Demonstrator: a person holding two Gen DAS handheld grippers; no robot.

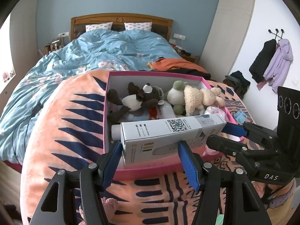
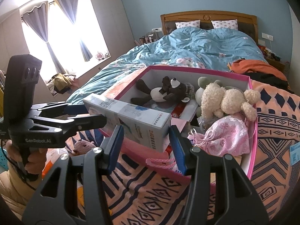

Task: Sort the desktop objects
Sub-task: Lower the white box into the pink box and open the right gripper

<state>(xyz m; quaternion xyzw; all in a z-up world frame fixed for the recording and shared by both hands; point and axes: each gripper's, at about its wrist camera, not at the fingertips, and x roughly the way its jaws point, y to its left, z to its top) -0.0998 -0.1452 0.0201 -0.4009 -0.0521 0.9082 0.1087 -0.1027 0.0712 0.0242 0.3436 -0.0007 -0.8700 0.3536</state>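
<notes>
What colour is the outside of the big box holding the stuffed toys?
Pink outside, with a white inside; the right wrist view shows it best.

We see a bed (image 1: pixel 105 52) with a blue floral duvet (image 2: pixel 196 45) at the far side, curtains (image 2: pixel 45 28) at a bright window far left, coats (image 1: pixel 270 60) hanging far right.

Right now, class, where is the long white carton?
In both wrist views the white carton lies across the pink box's near edge, held between the left gripper and right gripper, before the brown plush.
</notes>
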